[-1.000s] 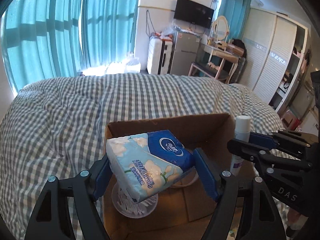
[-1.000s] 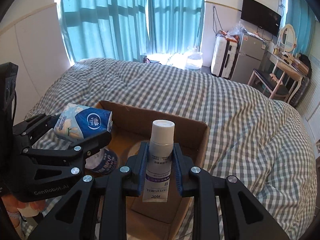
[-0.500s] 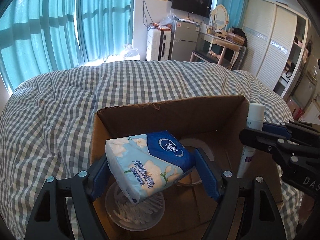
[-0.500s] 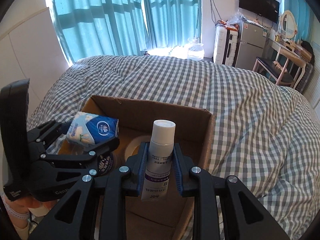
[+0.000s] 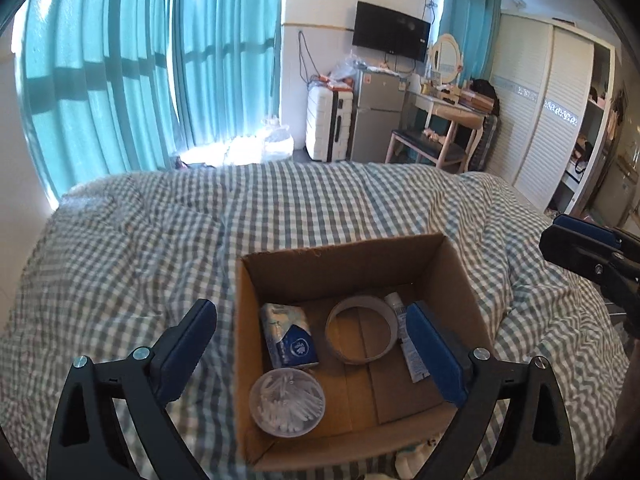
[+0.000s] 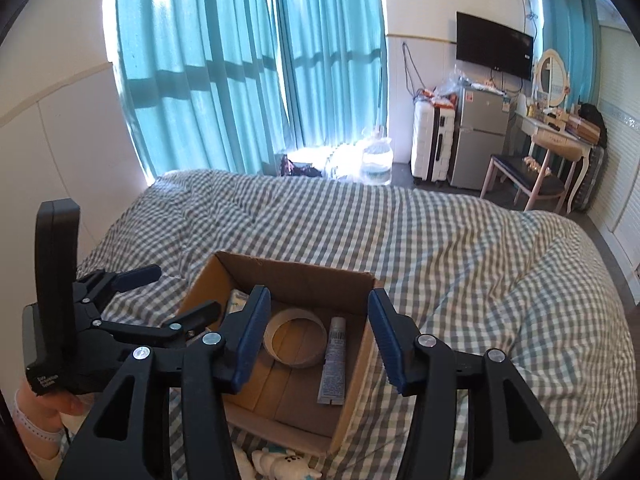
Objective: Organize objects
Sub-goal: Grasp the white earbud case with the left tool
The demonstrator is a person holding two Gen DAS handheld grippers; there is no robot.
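An open cardboard box (image 5: 246, 320) sits on the checked bed. On its floor lie a blue-and-white tissue pack (image 5: 290, 338), a tape ring (image 5: 362, 328), a white bottle (image 5: 408, 346) on its side and a round tub of cotton swabs (image 5: 286, 402). My left gripper (image 5: 312, 348) hovers above the box, its jaws opening wide with nothing held between them. My right gripper (image 6: 318, 340) is also above the box, its jaws opening and empty. Below it lie the bottle (image 6: 335, 360) and the tape ring (image 6: 295, 342). The left gripper (image 6: 172, 296) shows at the left.
The box (image 6: 296, 270) rests on a grey checked duvet (image 6: 460, 248). A white soft toy (image 6: 280, 460) lies at the box's near edge. A person's hand (image 6: 52, 404) holds the left gripper. A suitcase (image 6: 432, 148), a fridge and a chair stand beyond the bed.
Both grippers have opened and risen away from the box. The tissue pack has left the left jaws and the white bottle the right jaws; both now lie inside the box.
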